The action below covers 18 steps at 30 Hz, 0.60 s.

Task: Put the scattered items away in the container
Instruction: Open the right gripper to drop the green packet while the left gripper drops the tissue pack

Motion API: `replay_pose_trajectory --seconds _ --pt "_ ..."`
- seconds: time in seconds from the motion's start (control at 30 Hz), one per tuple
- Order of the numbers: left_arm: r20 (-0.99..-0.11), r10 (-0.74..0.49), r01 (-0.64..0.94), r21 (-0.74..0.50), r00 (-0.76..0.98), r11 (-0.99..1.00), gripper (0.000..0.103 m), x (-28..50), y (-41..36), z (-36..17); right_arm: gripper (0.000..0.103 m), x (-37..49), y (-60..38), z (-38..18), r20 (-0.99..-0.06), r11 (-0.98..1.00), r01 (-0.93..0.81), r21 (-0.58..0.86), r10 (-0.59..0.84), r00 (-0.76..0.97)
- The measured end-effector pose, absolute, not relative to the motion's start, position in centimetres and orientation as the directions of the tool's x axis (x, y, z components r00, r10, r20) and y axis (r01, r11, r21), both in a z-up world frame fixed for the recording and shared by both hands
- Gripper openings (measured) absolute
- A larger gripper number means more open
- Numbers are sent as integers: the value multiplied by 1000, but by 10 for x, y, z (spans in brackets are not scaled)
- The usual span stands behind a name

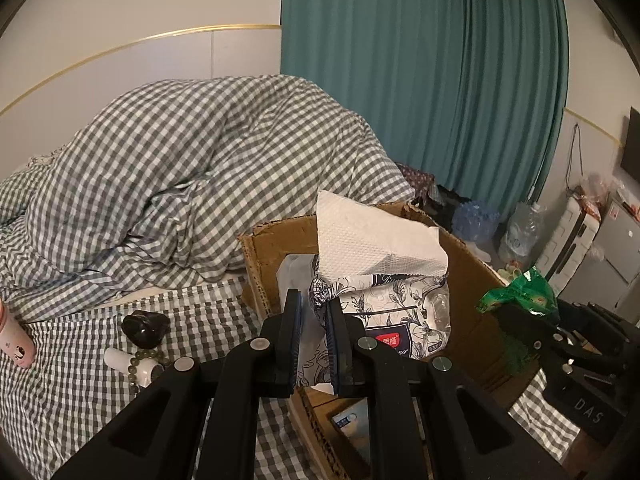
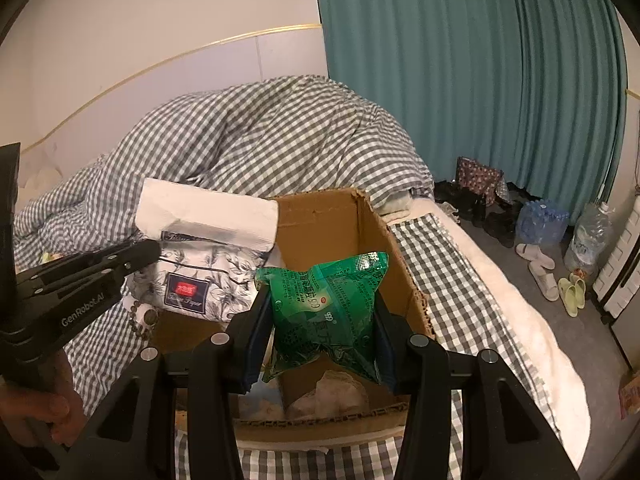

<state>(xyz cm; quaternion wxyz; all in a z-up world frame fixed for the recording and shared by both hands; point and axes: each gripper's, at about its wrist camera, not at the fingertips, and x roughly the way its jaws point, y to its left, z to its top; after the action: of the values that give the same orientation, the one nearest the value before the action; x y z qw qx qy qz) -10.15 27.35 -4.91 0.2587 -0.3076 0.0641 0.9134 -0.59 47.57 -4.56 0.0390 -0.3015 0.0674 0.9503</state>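
Cardboard, brown and corrugated: the open-topped box (image 2: pixel 332 220) sits on the grey-and-white checked bed sheet (image 1: pixel 72 384), and both held items hang over its mouth. Right gripper (image 2: pixel 320 320) is clamped on a crinkled green plastic packet (image 2: pixel 326 304), which stands roughly upright between the pads, long axis top to bottom, its lower edge above the box floor at 6 o'clock from the grip. Left gripper (image 1: pixel 313 336) is pinched tight on the thin edge of a soft white-and-navy floral tissue pack (image 1: pixel 392 320) with a white paper sheet (image 1: pixel 372 236) standing out of its top; the pack hangs ahead of the fingers toward 1 o'clock, partly inside the box near its left wall. Seen from the right wrist, the tissue pack lies at 10 o'clock from the green packet, close beside it but apart. Judging by this, the drop for each is straight down, and the right hand's packet looks nearer the open centre. Box contents: a pale crumpled wrapper or bag (image 2: pixel 332 392) on the floor, and a light blue-and-white printed item (image 1: pixel 350 420) by the near wall; more I cannot make out. Outside the box, at 9 o'clock from the left gripper, lie a glossy black rounded object (image 1: pixel 145 326), a green bead bracelet (image 1: pixel 146 360) beside a small white cylinder (image 1: pixel 116 358), and a pink bottle (image 1: pixel 14 336).
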Motion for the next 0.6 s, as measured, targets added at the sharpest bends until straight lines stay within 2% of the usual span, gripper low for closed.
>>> replay_pose_trajectory --seconds 0.3,0.4,0.47,0.6 --pt "-602 443 -543 -18 -665 -840 16 -105 287 -54 52 -16 480 -64 -610 -987 -123 107 33 -792" --pt "-596 442 -543 -10 -671 -839 32 -103 288 -52 61 -14 480 -62 -595 -987 -133 92 52 -802" --pt "-582 441 -539 -6 -683 -842 50 -100 286 -48 66 -10 480 -58 -581 -987 -136 89 60 -812" --pt "-565 445 -534 -9 -695 -846 52 -93 281 -38 66 -6 483 -51 -566 -985 -145 96 66 -822"
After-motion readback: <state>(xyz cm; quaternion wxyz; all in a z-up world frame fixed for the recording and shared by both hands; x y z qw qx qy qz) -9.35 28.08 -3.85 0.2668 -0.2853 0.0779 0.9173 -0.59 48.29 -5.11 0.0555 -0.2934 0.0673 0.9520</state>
